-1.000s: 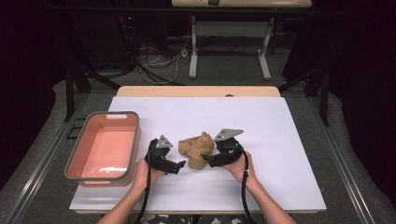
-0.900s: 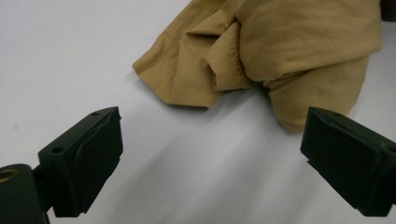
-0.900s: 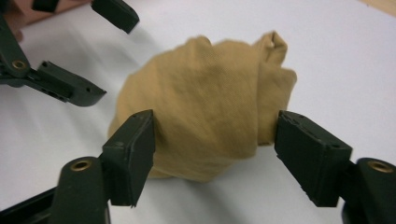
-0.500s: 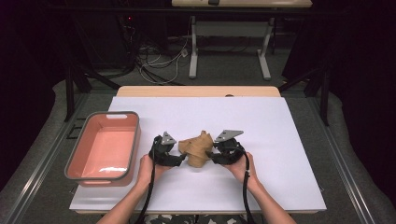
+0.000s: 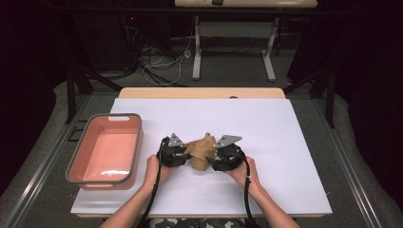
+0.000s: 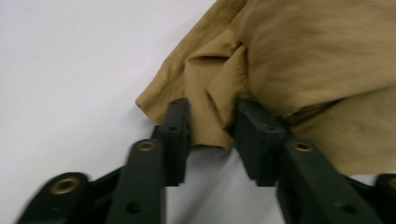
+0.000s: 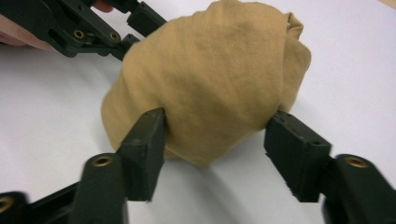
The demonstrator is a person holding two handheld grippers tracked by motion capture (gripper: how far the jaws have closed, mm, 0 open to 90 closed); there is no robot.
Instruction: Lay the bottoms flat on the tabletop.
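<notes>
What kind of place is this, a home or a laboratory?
Probably a laboratory or recording room: a white board-covered table stands among dark curtains, loose cables lie on the grey floor behind it, and a person works a crumpled tan cloth using handheld black grippers.

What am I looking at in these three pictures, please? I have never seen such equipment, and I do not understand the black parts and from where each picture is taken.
There is no machine arm here: a person sits at a table and holds a hand-operated gripper in each hand. The high view looks down from above; it shows the left gripper and the right gripper, one on each side of a bunched tan cloth on the white table sheet. An empty pink tray with a grey rim stands to the left.

The other two pictures come from a small camera on each gripper, looking along its two black jaws. In the left gripper view the jaws pinch a fold at the cloth's edge; they have just been closing. In the right gripper view the jaws press on both sides of the cloth bundle.
</notes>
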